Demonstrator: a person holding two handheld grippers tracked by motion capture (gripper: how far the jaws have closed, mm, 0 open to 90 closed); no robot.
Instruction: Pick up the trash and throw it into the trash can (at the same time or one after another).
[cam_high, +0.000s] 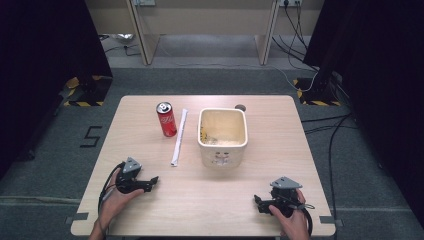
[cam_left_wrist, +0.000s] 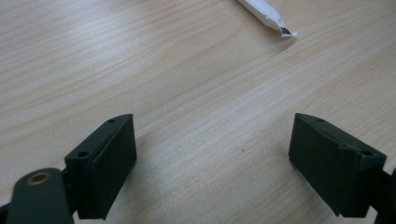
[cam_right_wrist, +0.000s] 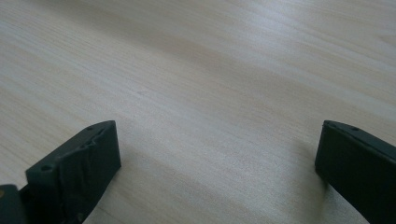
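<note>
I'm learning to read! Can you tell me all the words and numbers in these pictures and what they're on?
"5": a black number marked on the grey floor, left of the table.
Red soda can: white writing down its side, too blurred to read.
Cream bin: small marks on its front, too small to read.
White wrapped straw: no writing that I can see.

Each hand-held gripper, the left (cam_high: 151, 181) and the right (cam_high: 258, 201), is black with a grey three-cornered plate on top and a black cable trailing behind. The jaws are flat black blocks with small screw holes; a brass-coloured bolt sits by the left one's base.
</note>
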